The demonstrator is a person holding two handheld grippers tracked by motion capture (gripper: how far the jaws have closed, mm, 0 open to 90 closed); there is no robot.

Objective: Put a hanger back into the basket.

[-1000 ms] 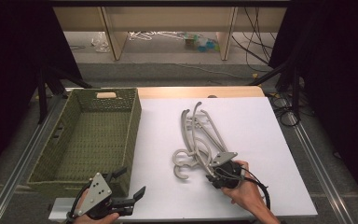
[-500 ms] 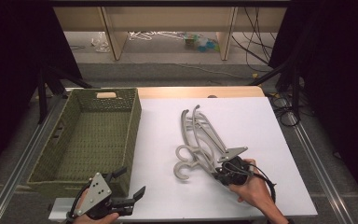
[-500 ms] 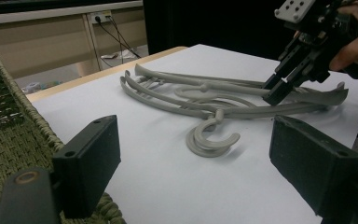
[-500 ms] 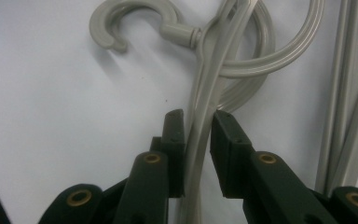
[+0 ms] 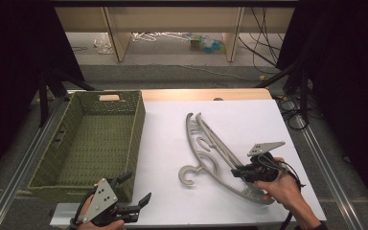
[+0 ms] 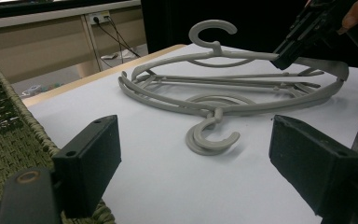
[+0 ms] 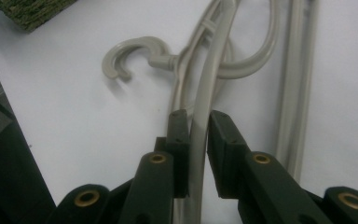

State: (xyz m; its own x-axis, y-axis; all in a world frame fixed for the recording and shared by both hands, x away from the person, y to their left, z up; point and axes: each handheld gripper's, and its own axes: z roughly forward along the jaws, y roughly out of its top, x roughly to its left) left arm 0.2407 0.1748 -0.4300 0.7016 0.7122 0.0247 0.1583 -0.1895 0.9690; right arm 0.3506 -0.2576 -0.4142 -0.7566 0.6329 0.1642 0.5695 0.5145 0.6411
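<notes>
Right claw (image 5: 240, 173) grips one arm of the top hanger (image 6: 223, 51) in the tangled hanger pile (image 5: 211, 153) at mid-desk (image 5: 249, 120); left claw (image 5: 135, 193) hangs wide near the basket (image 5: 136, 124). Risk: hooks interlock; lifting may drag neighbours, or the thin arm may slip.

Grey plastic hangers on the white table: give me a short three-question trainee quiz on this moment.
1. True or false: the right gripper has its jaws closed on a hanger arm of the grey plastic hangers.
2. The left gripper is: A) open near the green woven basket, B) shut on a hook, C) inside the basket.
3. Fill in: the lifted hanger's hook shows raised above the pile in the ____ gripper view.

Key: 1 true; 2 A; 3 left.
</notes>
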